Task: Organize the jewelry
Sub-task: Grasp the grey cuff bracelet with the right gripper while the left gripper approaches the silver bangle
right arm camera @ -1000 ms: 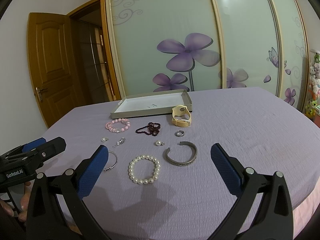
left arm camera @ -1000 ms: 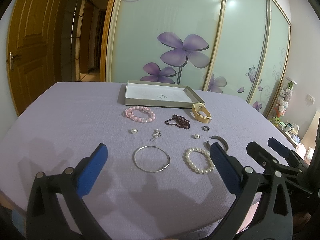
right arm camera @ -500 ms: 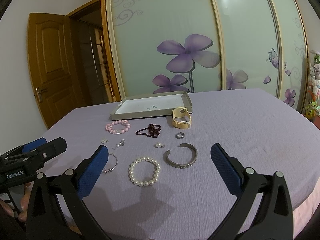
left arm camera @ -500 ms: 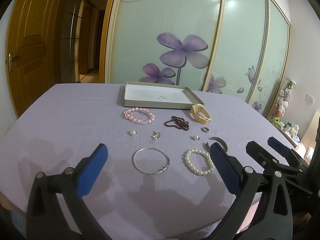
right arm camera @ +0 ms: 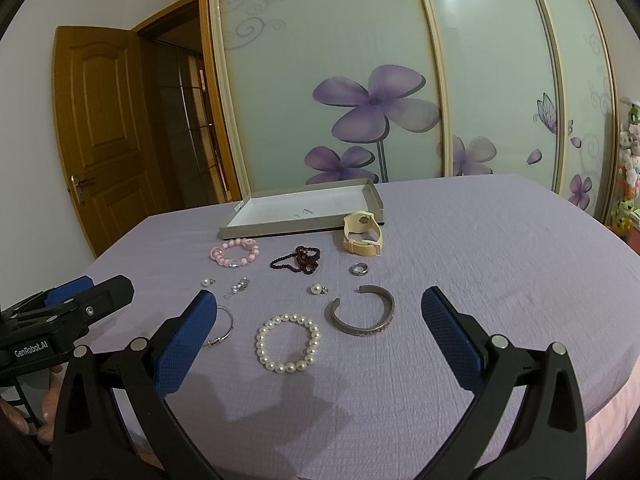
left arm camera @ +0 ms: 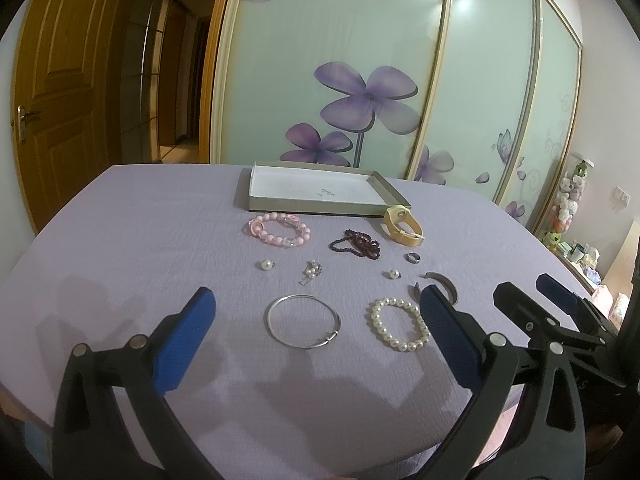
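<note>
While both claws hover wide open and empty, little has changed over the last second: the view has only crept closer. The shallow grey cardboard tray holds no jewellery. Nearer than the tray lie the silver wire bangle, white pearl bracelet, and open grey metal cuff. Sorting is unstarted.

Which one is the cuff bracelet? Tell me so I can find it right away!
Start at the flat grey box at the back of the purple cloth and come forward past the small ring. The cuff lies just to the right of the pearl bracelet. It is the only wide, dull silver band with a gap in it, not beads or thin wire.
</note>
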`<action>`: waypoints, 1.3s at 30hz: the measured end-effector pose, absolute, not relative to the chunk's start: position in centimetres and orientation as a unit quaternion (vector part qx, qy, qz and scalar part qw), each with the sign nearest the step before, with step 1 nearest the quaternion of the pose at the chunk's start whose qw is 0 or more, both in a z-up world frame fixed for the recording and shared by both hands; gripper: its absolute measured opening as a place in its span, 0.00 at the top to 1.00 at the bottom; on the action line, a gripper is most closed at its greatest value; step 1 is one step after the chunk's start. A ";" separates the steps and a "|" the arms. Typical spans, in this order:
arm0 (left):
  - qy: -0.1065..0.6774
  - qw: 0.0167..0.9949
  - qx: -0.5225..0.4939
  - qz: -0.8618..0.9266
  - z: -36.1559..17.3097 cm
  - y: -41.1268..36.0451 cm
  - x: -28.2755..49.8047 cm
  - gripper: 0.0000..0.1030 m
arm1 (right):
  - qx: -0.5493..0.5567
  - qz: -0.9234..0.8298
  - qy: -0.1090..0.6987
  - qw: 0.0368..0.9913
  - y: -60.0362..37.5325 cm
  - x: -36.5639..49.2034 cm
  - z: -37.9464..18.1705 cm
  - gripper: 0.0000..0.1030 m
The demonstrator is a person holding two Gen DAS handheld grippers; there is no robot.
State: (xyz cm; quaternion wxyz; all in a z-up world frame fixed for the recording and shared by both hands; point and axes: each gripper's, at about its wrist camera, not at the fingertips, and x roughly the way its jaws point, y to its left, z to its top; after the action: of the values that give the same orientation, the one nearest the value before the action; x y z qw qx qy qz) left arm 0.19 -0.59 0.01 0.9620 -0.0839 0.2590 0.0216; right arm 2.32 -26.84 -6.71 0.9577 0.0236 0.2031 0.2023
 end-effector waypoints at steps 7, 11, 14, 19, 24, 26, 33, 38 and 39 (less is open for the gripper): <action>0.272 0.958 -0.089 0.029 -0.4 0.2 0.9 0.02 | 0.026 0.199 0.215 0.956 -26.8 3.3 -7.2 0.01; 0.291 0.951 -0.096 0.043 -0.5 0.9 1.8 0.02 | 0.034 0.189 0.237 0.952 -27.2 4.8 -7.7 0.01; 0.309 0.944 -0.099 0.059 -0.7 1.7 2.7 0.02 | 0.030 0.171 0.267 0.948 -27.4 6.8 -8.5 0.01; 0.352 0.926 -0.115 0.076 -2.0 3.1 4.1 0.02 | 0.034 0.155 0.334 0.929 -27.8 10.7 -10.5 0.05; 0.367 0.919 -0.112 0.090 -2.9 3.7 5.1 0.02 | -0.007 0.163 0.379 0.911 -26.8 12.9 -12.4 0.05; 0.372 0.917 -0.111 0.093 -3.2 3.9 5.5 0.02 | -0.018 0.165 0.393 0.904 -26.4 13.5 -12.9 0.05; 0.389 0.910 -0.109 0.087 -4.0 4.4 6.5 0.02 | -0.073 0.151 0.415 0.894 -24.5 15.0 -13.8 0.12; 0.403 0.908 -0.093 0.066 -4.8 3.8 7.1 0.02 | -0.077 0.159 0.419 0.891 -24.2 16.0 -13.7 0.12; 0.405 0.908 -0.090 0.063 -4.9 3.7 7.2 0.02 | -0.079 0.161 0.419 0.890 -24.2 16.0 -13.7 0.12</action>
State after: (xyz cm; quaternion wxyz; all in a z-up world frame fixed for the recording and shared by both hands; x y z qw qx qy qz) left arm 7.25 3.70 -4.95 0.9079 -0.0901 0.4047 0.0627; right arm 16.04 -24.17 -13.73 0.8902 -0.0785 0.4189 0.1608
